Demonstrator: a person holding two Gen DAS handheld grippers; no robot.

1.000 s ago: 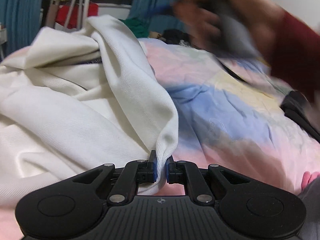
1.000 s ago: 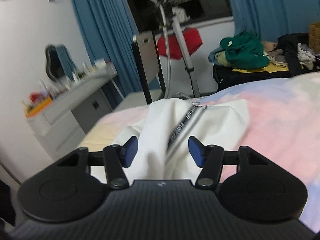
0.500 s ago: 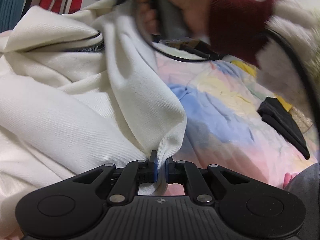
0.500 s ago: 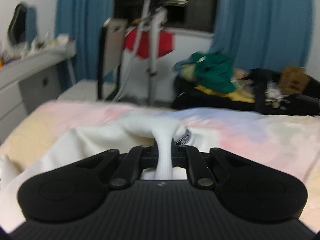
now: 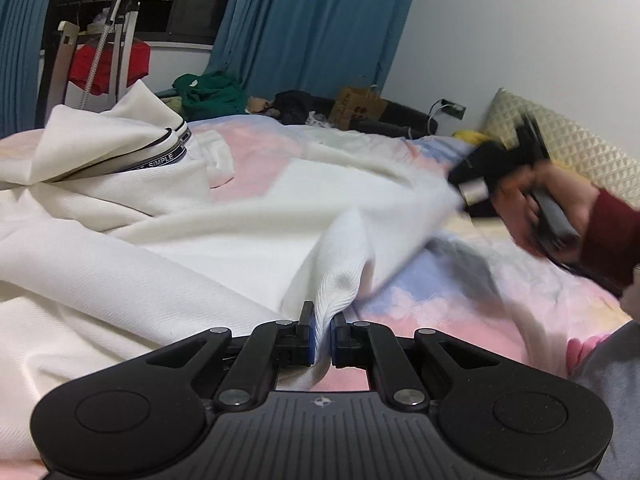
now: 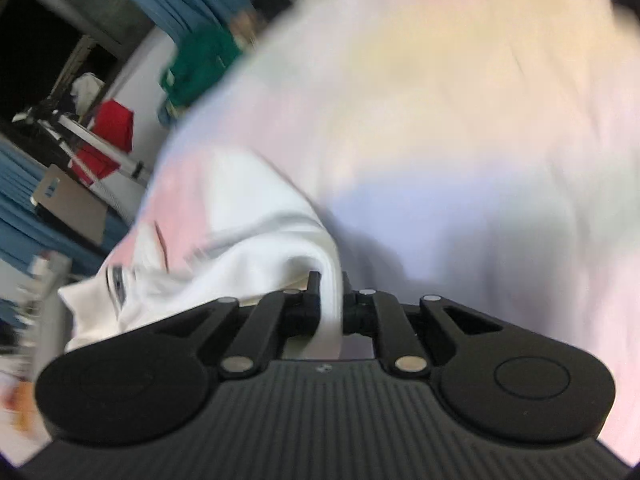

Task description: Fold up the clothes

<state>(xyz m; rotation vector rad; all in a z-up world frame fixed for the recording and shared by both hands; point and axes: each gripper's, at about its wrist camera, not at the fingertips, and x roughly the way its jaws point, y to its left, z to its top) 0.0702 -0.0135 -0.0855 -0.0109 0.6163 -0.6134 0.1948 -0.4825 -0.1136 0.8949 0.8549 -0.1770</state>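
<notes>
Bedroom setup here: pastel pink-and-blue bedspread, blue curtains behind it, a pile of other clothes at the far edge. Your white garment lies rumpled across the bed, its banded, lettered edge humped up at the far left.

Your left gripper is closed down tight on a bunched fold of that white fabric, low by the near edge. My guess is you're pinning that end so the cloth can go taut. Your right gripper is pinched shut on another fold of the same garment; in the left view your right hand has it up off the bed to the right, with cloth stretched between the two grips. It reads like a spread-out or a fold-over, and I can't call which.

What's hard to see: the right view is tilted and badly smeared. You can't tell which parts of the garment are being held, or its outline. A dark object by your right hand is half hidden.
</notes>
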